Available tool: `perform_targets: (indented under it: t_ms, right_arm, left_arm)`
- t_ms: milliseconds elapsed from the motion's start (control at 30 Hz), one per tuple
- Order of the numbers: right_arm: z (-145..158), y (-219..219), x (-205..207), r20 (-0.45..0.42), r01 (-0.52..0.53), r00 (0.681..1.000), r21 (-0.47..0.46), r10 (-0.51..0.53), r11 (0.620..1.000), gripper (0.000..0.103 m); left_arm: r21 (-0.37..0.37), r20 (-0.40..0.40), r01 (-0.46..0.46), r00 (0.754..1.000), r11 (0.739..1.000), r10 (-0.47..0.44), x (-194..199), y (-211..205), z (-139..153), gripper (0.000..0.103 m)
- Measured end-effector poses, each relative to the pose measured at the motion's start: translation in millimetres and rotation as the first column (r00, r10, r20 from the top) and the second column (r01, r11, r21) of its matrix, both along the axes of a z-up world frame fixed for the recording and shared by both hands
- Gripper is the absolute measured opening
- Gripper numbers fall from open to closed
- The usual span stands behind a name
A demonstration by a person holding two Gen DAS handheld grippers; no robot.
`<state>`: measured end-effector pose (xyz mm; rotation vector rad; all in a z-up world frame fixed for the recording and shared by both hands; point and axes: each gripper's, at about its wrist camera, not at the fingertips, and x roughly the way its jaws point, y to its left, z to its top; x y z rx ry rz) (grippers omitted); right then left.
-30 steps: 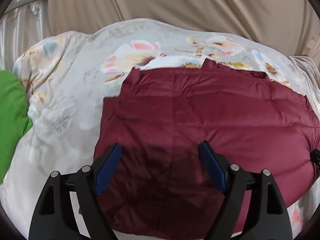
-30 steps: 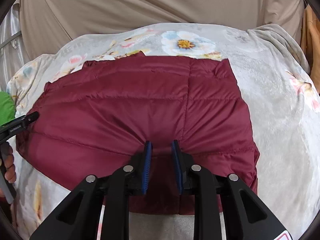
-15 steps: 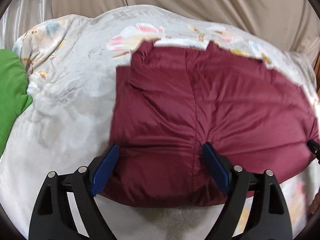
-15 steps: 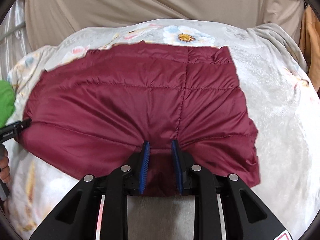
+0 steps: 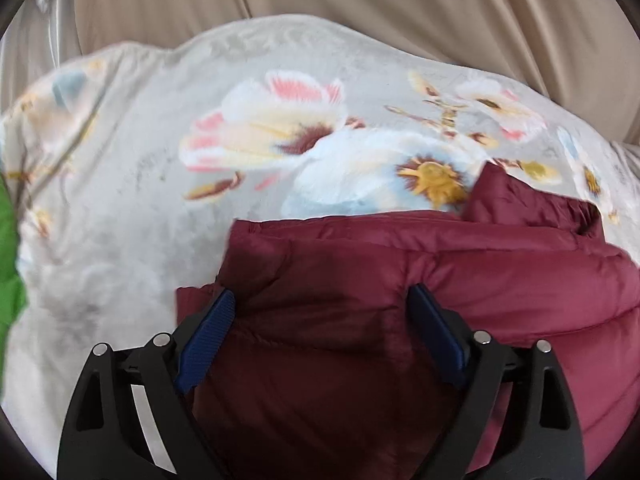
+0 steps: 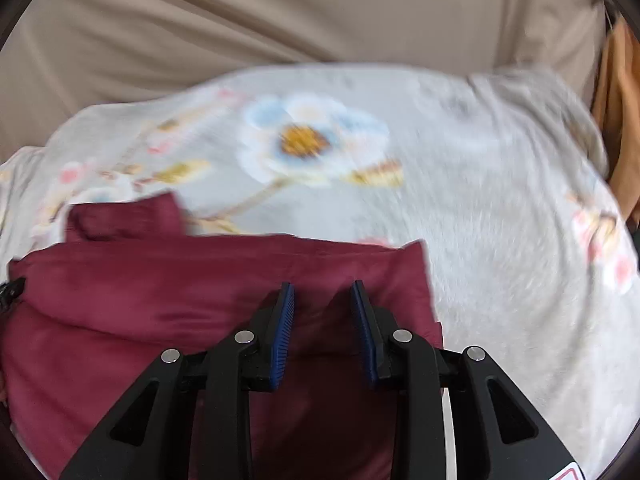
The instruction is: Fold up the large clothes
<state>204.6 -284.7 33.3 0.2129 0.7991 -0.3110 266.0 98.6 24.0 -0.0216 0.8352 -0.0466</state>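
Note:
A maroon quilted puffer jacket (image 5: 400,304) lies folded over on a floral grey blanket (image 5: 160,160); it also shows in the right wrist view (image 6: 160,304). My left gripper (image 5: 320,312) is wide open, its blue pads (image 5: 208,332) straddling the jacket's near left part. My right gripper (image 6: 322,304) has its jaws close together on a fold of the jacket's near right part. A collar or cuff piece (image 6: 124,216) sticks out beyond the far edge. The view is blurred by motion.
Beige fabric (image 5: 400,12) hangs behind the blanket. A green cloth (image 5: 10,280) lies at the left edge. An orange cloth (image 6: 620,100) hangs at the far right. The blanket (image 6: 500,240) lies bare to the right of the jacket.
The jacket's near edge has been carried away from me and over itself, so the visible jacket is much shorter. Both grippers moved forward with it. The left stayed open, the right stayed pinched.

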Motion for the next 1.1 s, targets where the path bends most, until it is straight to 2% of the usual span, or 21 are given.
perform_targets:
  t_ms: [167, 267, 533, 600, 667, 700, 767, 833, 900, 1033, 1067, 1100]
  right_arm:
    - [-20.1, -20.1, 4.5, 0.011, 0.016, 1.0, 0.077, -0.016, 0.997, 0.023]
    - [-22.4, -14.1, 5.8, 0.003, 0.016, 1.0, 0.043, -0.016, 0.999, 0.023]
    - [-23.5, -17.1, 8.2, -0.001, 0.013, 1.0, 0.033, -0.013, 0.999, 0.023]
    - [-17.1, -17.7, 4.8, 0.003, 0.017, 1.0, 0.027, -0.018, 0.999, 0.024]
    - [1.9, -8.3, -15.0, 0.037, 0.037, 0.999, 0.007, -0.037, 0.999, 0.026]
    - [12.4, -1.3, -26.7, 0.072, 0.013, 0.997, 0.017, -0.014, 1.0, 0.032]
    - [34.1, 24.9, -46.8, 0.113, -0.076, 0.991, 0.011, 0.074, 0.997, 0.033]
    - [43.9, 57.4, -52.1, 0.087, -0.17, 0.982, -0.006, 0.17, 0.985, 0.033]
    - [43.9, 85.5, -49.0, 0.062, -0.252, 0.966, 0.013, 0.251, 0.968, 0.033]
    - [37.5, 131.6, -33.3, 0.038, -0.347, 0.938, 0.032, 0.346, 0.937, 0.033]
    - [34.6, 142.2, -27.5, 0.029, -0.36, 0.933, 0.018, 0.359, 0.933, 0.033]
    - [31.7, 149.0, -24.4, 0.02, -0.365, 0.931, 0.01, 0.365, 0.931, 0.033]
  left_arm:
    - [-0.067, 0.005, 0.001, 1.0, 0.998, -0.001, 5.6, 8.7, -14.6, 0.09]
    - [-0.087, -0.013, 0.001, 1.0, 0.996, -0.003, 8.0, 11.6, -19.5, 0.092]
    - [-0.045, -0.025, -0.006, 1.0, 0.999, 0.005, 12.6, 7.0, -21.8, 0.093]
    - [-0.059, -0.021, -0.008, 1.0, 0.998, 0.006, 7.9, 12.1, -15.8, 0.093]
    - [-0.11, -0.02, -0.017, 1.0, 0.994, 0.015, -9.1, 26.6, -4.2, 0.091]
    - [-0.164, 0.001, -0.018, 1.0, 0.986, 0.019, -26.9, 40.3, 6.5, 0.091]
    - [-0.207, 0.028, -0.021, 0.999, 0.978, 0.027, -52.9, 60.9, 20.2, 0.092]
    - [-0.234, 0.013, -0.029, 0.999, 0.972, 0.032, -76.3, 80.2, 25.7, 0.092]
    - [-0.293, -0.038, -0.038, 0.999, 0.955, 0.028, -89.4, 96.8, 17.9, 0.093]
    - [-0.461, -0.159, -0.059, 0.987, 0.885, -0.017, -100.2, 111.6, -16.7, 0.093]
    - [-0.473, -0.17, -0.069, 0.985, 0.879, -0.014, -103.5, 111.7, -23.1, 0.093]
    - [-0.46, -0.14, -0.057, 0.99, 0.886, -0.009, -108.7, 108.9, -24.3, 0.093]
